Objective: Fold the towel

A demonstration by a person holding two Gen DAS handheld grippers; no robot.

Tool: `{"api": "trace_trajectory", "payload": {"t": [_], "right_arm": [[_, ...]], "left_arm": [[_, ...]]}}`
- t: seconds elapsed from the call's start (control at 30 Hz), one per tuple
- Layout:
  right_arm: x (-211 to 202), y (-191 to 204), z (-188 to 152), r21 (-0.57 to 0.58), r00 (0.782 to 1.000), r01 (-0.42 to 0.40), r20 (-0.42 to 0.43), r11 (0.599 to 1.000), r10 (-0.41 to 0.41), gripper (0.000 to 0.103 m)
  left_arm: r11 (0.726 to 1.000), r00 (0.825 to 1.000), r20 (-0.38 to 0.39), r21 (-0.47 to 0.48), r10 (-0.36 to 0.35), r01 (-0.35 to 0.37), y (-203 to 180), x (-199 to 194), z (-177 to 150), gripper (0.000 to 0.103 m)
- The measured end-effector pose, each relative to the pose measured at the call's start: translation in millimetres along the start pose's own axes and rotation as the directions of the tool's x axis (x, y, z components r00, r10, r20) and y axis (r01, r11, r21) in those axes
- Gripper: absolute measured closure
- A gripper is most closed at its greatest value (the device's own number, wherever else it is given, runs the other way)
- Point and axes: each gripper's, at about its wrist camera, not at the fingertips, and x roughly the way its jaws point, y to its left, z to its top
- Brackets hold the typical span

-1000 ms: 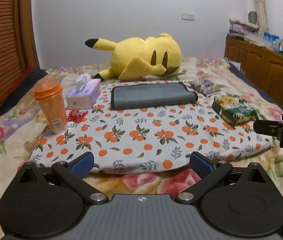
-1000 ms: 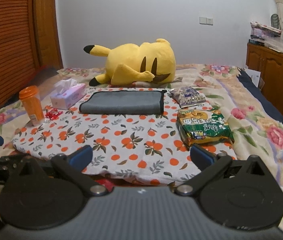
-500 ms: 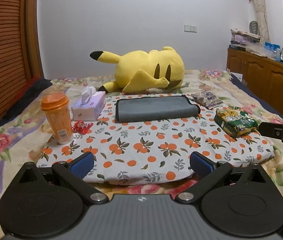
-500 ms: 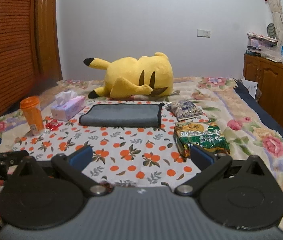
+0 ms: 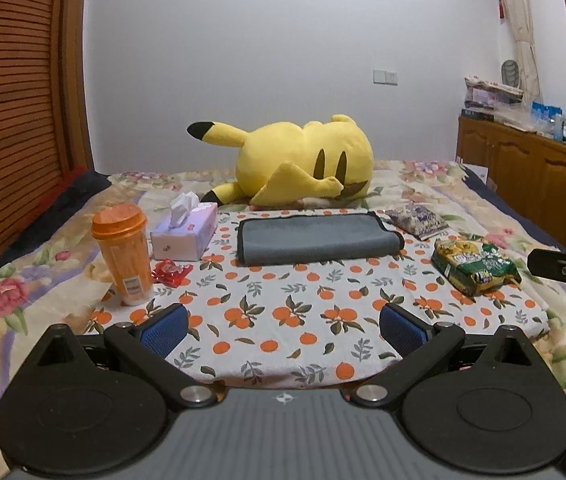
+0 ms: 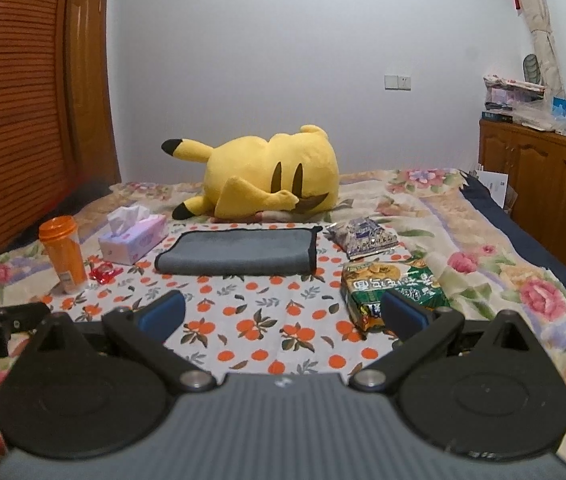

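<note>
A: Two pairs of tongs, both with jaws wide apart and holding nothing. The left tongs (image 5: 283, 326) hang over the near edge of the orange-print cloth (image 5: 283, 300); the right tongs (image 6: 283, 314) do the same further right.

B: Where is the towel (image 5: 317, 236)?

A: Folded flat, grey, at the far side of the cloth, just in front of the yellow plush toy (image 5: 303, 160). Both tongs are well apart from it.

B: What does each view add?

A: The left wrist view catches one finger of the right tongs at its right edge. The right wrist view shows the left tongs at its left edge, and its right pad (image 6: 403, 312) overlaps the green snack bag (image 6: 395, 284), which lies in full view from the left. The orange cup (image 5: 123, 252), tissue box (image 5: 185, 234) and red wrapper (image 5: 171, 272) sit left of the towel in both.
</note>
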Motion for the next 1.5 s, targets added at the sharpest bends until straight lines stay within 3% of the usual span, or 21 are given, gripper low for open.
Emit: {"api": "trace_trajectory", "payload": {"t": [0.43, 1.5], "right_arm": [[-9.8, -1.9, 0.6, -0.004, 0.998, 0.006, 0.064, 1.000, -0.006, 0.000], [-9.2, -3.5, 0.6, -0.003, 0.998, 0.008, 0.062, 1.000, -0.008, 0.000]], "left_arm": [[1.000, 1.000, 0.028, 0.006, 0.005, -0.006, -0.9, -3.2, 1.1, 0.000], [0.999, 0.999, 0.043, 0.028, 0.015, -0.017, -3.4, -4.4, -1.0, 0.000]]}}
